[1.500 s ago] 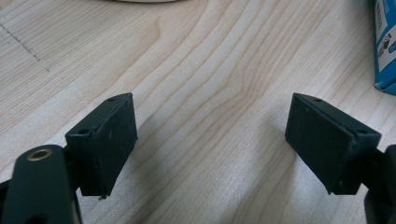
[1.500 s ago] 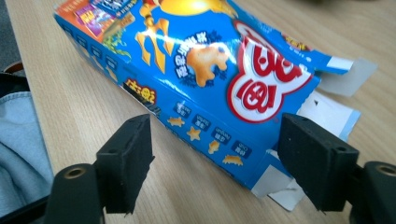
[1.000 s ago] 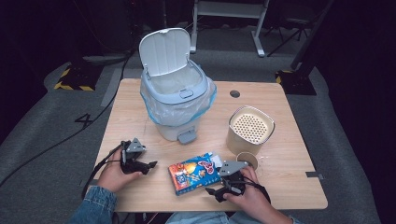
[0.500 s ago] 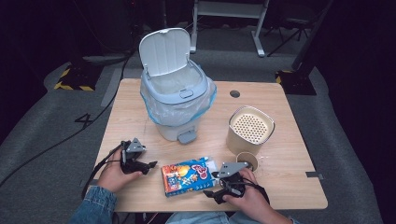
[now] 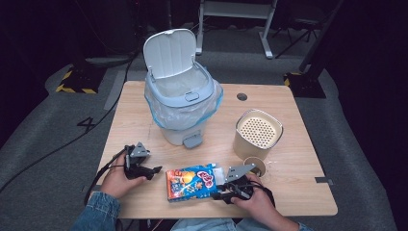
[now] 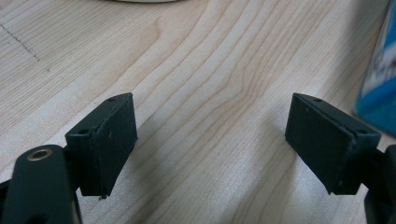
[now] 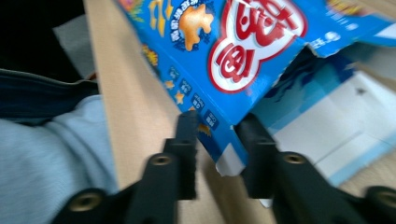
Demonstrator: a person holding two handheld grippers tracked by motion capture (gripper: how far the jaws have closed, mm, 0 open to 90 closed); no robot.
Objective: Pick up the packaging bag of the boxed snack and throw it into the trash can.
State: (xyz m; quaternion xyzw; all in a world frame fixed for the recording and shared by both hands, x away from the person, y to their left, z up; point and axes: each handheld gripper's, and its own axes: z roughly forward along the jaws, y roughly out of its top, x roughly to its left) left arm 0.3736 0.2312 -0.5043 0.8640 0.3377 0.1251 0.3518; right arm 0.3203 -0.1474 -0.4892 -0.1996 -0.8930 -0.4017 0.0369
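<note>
My right claw (image 7: 217,156) had just been closing on a torn flap of the flattened blue cardboard snack box (image 5: 192,182) at the near edge of the wooden surface (image 5: 298,159) (thin bite, that). It could have ripped or slipped; left claw (image 6: 210,140) gaped, holding nothing.

You sit at a light wooden desk (image 5: 144,103) with a small round hole (image 5: 242,96) near its far edge. Around it you see grey carpet floor (image 5: 53,159). A black cable (image 5: 72,139) runs across the floor at the left. In the upper left there is yellow-and-black striped tape (image 5: 72,89). At the top stand white metal legs (image 5: 235,29). The room behind is dark.
</note>
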